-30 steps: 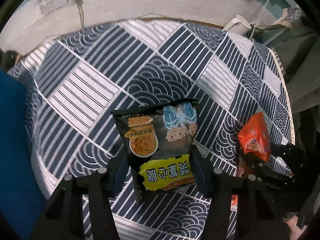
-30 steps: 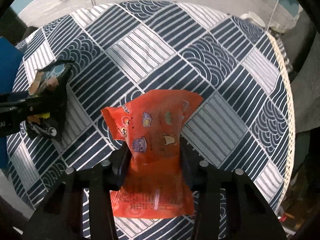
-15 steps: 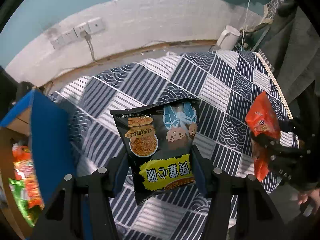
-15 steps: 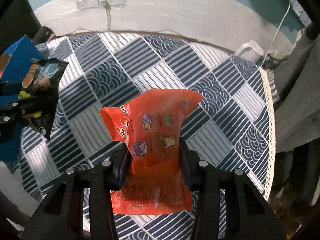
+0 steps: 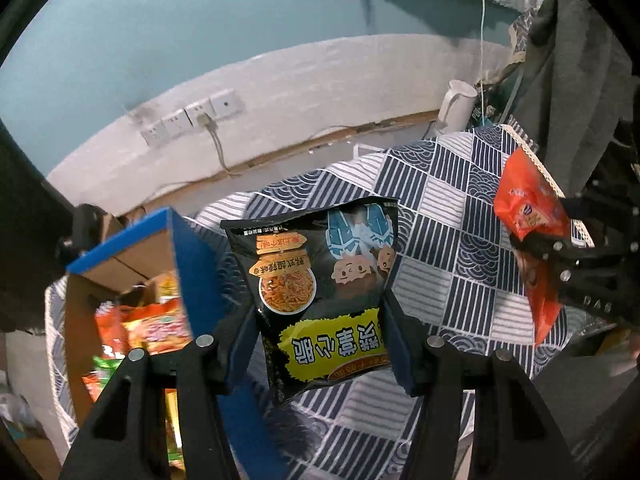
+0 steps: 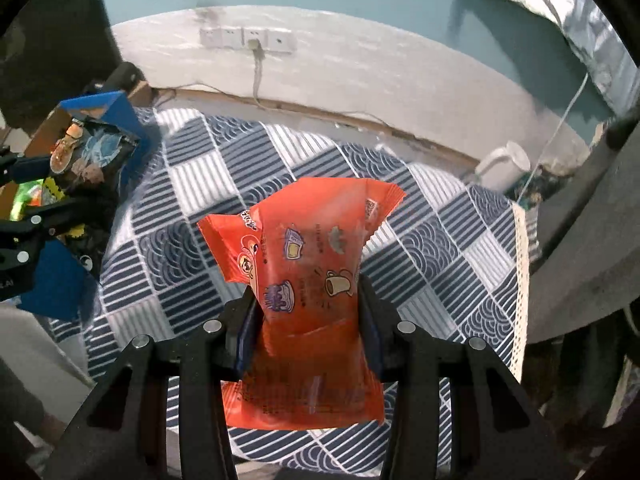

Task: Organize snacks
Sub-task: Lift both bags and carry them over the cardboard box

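Both hands are loaded and both packets hang clear of the patterned tablecloth (image 5: pixel 452 248). The left gripper (image 5: pixel 320 344) pinches the black noodle-snack bag (image 5: pixel 320 280) across its lower half, jaws pressed into both sides, the bag's long axis running straight up the middle of the frame and its print upside down. The right gripper (image 6: pixel 306 320) is clamped on the orange snack packet (image 6: pixel 304 264) the same way, squeezing its waist so the top flares out above the fingers. Now the relation that matters: the blue-sided cardboard box (image 5: pixel 188 264) sits at the left of the left wrist view, its blue wall just beside the black bag's left edge, mouth open, with colourful packets already inside. From the right wrist view that same box is far off in the upper left corner, with the left gripper (image 6: pixel 44 200) and its black bag between it and the orange packet. So the left hand looks much the nearer, and the black bag seems set to go in first with a short move leftward; the orange packet (image 5: pixel 528 216), at the right edge of the left view, has the whole cloth to cross.
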The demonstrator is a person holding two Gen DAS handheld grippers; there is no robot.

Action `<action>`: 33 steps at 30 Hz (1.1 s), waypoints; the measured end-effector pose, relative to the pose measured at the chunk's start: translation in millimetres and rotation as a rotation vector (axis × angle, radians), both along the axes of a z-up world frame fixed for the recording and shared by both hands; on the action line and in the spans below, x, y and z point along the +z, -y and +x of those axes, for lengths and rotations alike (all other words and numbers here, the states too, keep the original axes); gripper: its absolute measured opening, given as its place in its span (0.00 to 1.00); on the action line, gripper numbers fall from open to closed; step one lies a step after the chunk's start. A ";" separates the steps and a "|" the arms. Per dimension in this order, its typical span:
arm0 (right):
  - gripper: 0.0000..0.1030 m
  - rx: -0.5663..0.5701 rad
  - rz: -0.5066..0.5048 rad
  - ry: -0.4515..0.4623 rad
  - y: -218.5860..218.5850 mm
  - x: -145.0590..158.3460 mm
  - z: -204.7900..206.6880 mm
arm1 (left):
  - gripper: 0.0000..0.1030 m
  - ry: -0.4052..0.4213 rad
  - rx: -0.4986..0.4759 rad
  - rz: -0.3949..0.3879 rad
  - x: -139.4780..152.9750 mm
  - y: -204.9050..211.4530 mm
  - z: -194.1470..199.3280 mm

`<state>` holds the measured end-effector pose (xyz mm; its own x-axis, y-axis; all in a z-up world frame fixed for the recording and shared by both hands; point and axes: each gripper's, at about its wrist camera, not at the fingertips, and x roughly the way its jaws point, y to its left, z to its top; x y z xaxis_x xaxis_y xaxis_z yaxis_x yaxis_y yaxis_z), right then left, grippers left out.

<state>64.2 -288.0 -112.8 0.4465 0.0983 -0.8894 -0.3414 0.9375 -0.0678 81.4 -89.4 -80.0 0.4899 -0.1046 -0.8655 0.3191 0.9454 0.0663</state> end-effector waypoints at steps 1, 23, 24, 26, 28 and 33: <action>0.41 0.006 0.003 0.005 -2.5 2.7 -1.1 | 0.57 0.006 0.001 0.003 1.9 -4.0 -2.2; 0.41 0.183 0.073 0.072 -108.4 54.6 -8.5 | 0.57 0.139 0.149 0.020 36.7 -118.4 -46.2; 0.41 0.193 0.074 0.072 -115.5 55.5 -8.0 | 0.57 0.143 0.158 0.023 37.0 -124.0 -47.1; 0.41 0.210 0.074 0.074 -128.0 57.4 -7.1 | 0.57 0.148 0.178 0.022 37.1 -135.0 -48.4; 0.41 0.230 0.076 0.073 -141.5 59.0 -5.5 | 0.57 0.146 0.196 0.014 36.8 -145.3 -49.3; 0.41 0.270 0.076 0.073 -167.4 61.6 -0.9 | 0.57 0.145 0.243 0.004 33.5 -173.0 -51.2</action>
